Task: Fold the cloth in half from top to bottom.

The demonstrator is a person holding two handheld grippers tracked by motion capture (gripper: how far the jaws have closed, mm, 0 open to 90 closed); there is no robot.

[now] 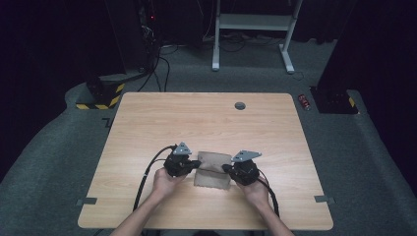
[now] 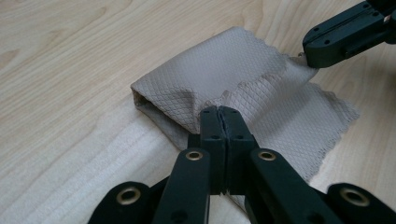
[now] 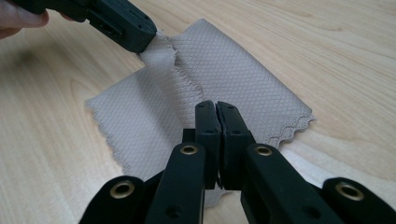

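beige cloth (image 1: 213,169) on table (image 1: 147,128), edge pinched between both jaws

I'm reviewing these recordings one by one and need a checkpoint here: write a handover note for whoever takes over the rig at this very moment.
Left gripper: shut on the beige cloth's scalloped edge at one end.
Right gripper: shut on the same edge at the other end.
Cloth: near the middle of the wooden table, between the two grippers; one part is already doubled over with a rounded fold, and the pinched edge is raised off the layer beneath.
Done: both grips taken, fold started.
Left: probably carry the held edge across, lay it flat, release. How neatly the layers line up is hard to judge.
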